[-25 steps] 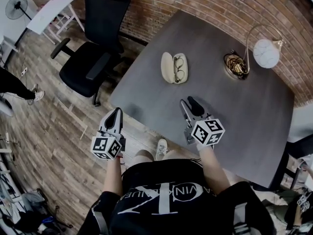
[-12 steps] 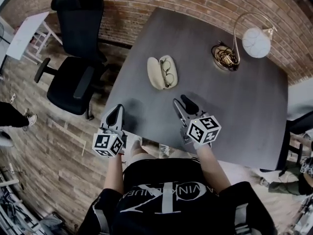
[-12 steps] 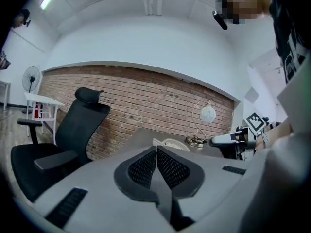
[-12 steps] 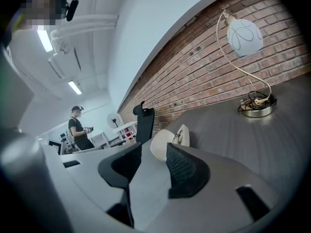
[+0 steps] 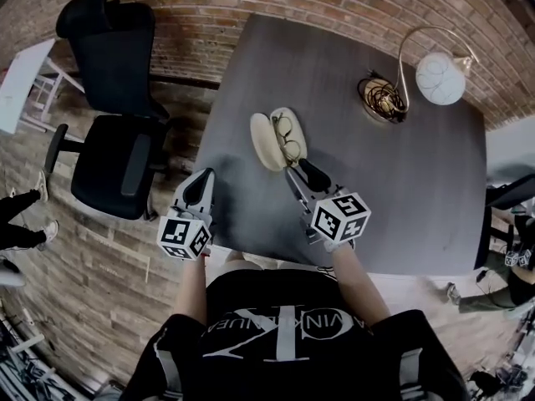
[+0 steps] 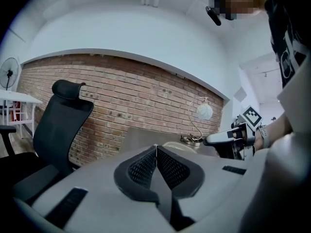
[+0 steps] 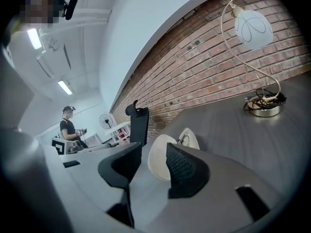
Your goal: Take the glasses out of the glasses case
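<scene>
An open cream glasses case [image 5: 267, 140] lies on the dark grey table [image 5: 401, 182], with wire-framed glasses [image 5: 290, 138] in its right half. My right gripper [image 5: 299, 170] is open just short of the case's near end, with nothing between its fingers. In the right gripper view the case [image 7: 160, 161] and the glasses [image 7: 183, 140] show right beyond the open right gripper [image 7: 154, 149]. My left gripper [image 5: 204, 176] hovers at the table's left near edge, shut and empty. In the left gripper view, the shut left gripper [image 6: 156, 147] has its pads pressed together.
A curved lamp [image 5: 439, 78] with a round white shade stands at the table's far right, its base holding tangled cables [image 5: 382, 98]. A black office chair [image 5: 109, 140] sits left of the table. A brick wall runs behind. A person [image 7: 70, 123] stands far off.
Both grippers have moved forward toward the case. The right gripper's tips now sit close to the case's near end, and the left gripper has reached the table's edge.
</scene>
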The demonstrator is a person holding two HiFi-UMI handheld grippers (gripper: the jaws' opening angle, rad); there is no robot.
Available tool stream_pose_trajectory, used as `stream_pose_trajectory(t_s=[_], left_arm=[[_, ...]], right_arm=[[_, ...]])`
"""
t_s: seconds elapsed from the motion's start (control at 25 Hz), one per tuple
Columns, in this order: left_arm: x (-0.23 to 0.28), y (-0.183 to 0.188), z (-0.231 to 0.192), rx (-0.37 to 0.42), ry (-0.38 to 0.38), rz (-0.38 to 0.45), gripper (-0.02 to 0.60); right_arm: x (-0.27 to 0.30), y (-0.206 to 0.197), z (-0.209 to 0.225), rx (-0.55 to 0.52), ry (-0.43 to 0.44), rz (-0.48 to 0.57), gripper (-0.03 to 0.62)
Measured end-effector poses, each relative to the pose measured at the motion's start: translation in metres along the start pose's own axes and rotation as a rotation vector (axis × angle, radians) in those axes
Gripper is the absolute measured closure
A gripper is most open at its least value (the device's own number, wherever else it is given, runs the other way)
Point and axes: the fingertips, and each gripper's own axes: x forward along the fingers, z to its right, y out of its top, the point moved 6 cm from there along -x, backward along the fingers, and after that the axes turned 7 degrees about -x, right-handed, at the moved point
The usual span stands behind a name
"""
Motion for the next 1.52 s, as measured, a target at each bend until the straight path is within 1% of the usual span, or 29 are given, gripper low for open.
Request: stream_pose_trajectory(t_s=[0.24, 0.36, 0.44, 0.56, 0.64, 0.76, 0.88, 0.96, 1.0, 1.28, 1.36, 1.44, 1.52], left_arm=[[0.024, 0.005, -0.019, 0.008, -0.054, -0.031, 0.560], [0.034, 0.008, -0.027, 0.008, -0.076, -0.043, 0.560], [0.041, 0.008, -0.030, 0.005, -0.093, -0.053, 0.561], [0.051, 0.009, -0.033, 0.000, -0.120, -0.064, 0.560], [0.058, 0.009, -0.034, 0.002, -0.134, -0.069, 0.560], [0.066, 0.006, -0.037, -0.004, -0.154, -0.080, 0.561], [0.071, 0.001, -0.040, -0.008, -0.175, -0.098, 0.560], [0.075, -0.002, -0.040, -0.013, -0.188, -0.105, 0.560], [0.077, -0.003, -0.040, -0.016, -0.194, -0.108, 0.561], [0.084, -0.007, -0.036, -0.030, -0.228, -0.119, 0.560], [0.084, -0.008, -0.035, -0.033, -0.231, -0.120, 0.561], [0.083, -0.010, -0.037, -0.037, -0.229, -0.120, 0.560], [0.080, -0.011, -0.039, -0.043, -0.224, -0.121, 0.560]], right_arm=[[0.030, 0.007, -0.002, 0.006, -0.032, -0.007, 0.430], [0.048, 0.009, -0.002, 0.002, -0.061, -0.037, 0.434], [0.060, 0.007, 0.000, -0.018, -0.097, -0.091, 0.440], [0.077, 0.000, 0.007, -0.051, -0.165, -0.209, 0.465], [0.085, -0.005, 0.012, -0.059, -0.193, -0.270, 0.465], [0.093, -0.009, 0.018, -0.078, -0.230, -0.307, 0.465], [0.100, -0.012, 0.022, -0.156, -0.262, -0.355, 0.465], [0.104, -0.014, 0.024, -0.208, -0.268, -0.401, 0.465], [0.106, -0.015, 0.025, -0.216, -0.266, -0.420, 0.465], [0.109, -0.018, 0.040, -0.138, -0.239, -0.508, 0.465], [0.110, -0.021, 0.045, -0.092, -0.220, -0.525, 0.469], [0.111, -0.024, 0.050, -0.037, -0.195, -0.543, 0.497], [0.113, -0.023, 0.054, 0.000, -0.172, -0.562, 0.497]])
